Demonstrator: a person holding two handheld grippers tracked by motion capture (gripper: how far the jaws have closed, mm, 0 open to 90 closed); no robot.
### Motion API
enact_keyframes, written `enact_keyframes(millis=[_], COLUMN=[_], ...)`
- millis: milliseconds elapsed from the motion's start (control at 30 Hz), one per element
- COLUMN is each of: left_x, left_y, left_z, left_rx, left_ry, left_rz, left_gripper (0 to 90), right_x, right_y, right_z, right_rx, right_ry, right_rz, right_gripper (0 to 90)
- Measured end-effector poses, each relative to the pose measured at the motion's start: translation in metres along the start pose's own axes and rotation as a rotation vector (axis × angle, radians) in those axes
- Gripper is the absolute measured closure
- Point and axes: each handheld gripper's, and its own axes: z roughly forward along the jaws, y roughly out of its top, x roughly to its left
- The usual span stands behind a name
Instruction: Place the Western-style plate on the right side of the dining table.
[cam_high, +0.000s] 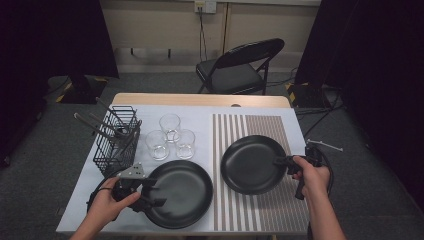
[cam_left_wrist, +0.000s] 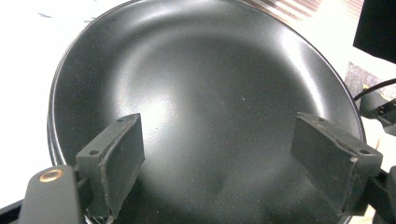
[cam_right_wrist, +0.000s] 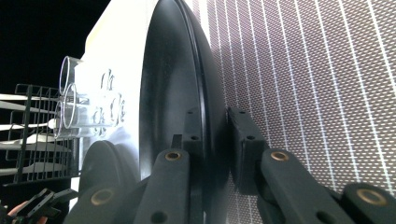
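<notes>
Two black plates lie on the table. The larger plate (cam_high: 180, 192) (cam_left_wrist: 201, 84) rests on the white cloth at the front left. My left gripper (cam_high: 151, 192) (cam_left_wrist: 219, 140) hangs open over its near-left rim, one jaw on each side of the plate's inside, and holds nothing. The second black plate (cam_high: 250, 162) (cam_right_wrist: 173, 93) sits over the striped placemat (cam_high: 260, 125) (cam_right_wrist: 327, 93). My right gripper (cam_high: 281, 161) (cam_right_wrist: 212, 128) is shut on its right rim, with one pad above the edge and one below.
Three clear glasses (cam_high: 170, 136) (cam_right_wrist: 74, 107) stand behind the left plate. A black wire basket (cam_high: 117, 140) (cam_right_wrist: 32, 135) with cutlery is at the left. A folding chair (cam_high: 240, 65) stands beyond the far table edge.
</notes>
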Motion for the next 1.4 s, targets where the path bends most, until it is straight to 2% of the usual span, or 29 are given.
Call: enact_keyframes(millis=[267, 600, 733, 933, 1267, 1400], left_x=[0.0, 0.0, -0.001, -0.001, -0.002, -0.002], left_y=[0.0, 0.0, 0.0, -0.002, -0.001, -0.001], left_z=[0.0, -0.001, -0.001, -0.001, -0.002, -0.003], left_rx=[0.002, -0.001, 0.001, 0.0, -0.002, -0.007], left_ry=[0.002, 0.003, 0.0, 0.002, 0.003, 0.001], left_rz=[0.001, 0.0, 0.003, 0.001, 0.008, 0.009], left_gripper=[17.0, 17.0, 17.1, 17.1, 17.1, 17.1], right_x=[-0.003, -0.008, -0.008, -0.009, -0.003, 0.002], right_y=[0.001, 0.004, 0.005, 0.006, 0.009, 0.009], right_z=[0.003, 0.009, 0.01, 0.011, 0.011, 0.012], right_rx=[0.007, 0.009, 0.012, 0.015, 0.022, 0.014], right_ry=[-0.009, -0.006, -0.026, -0.026, -0.042, -0.08], right_rz=[-0.002, 0.022, 0.0, 0.007, -0.016, -0.041], right_gripper=[78.1, 77.7, 79.3, 79.3, 79.3, 78.9])
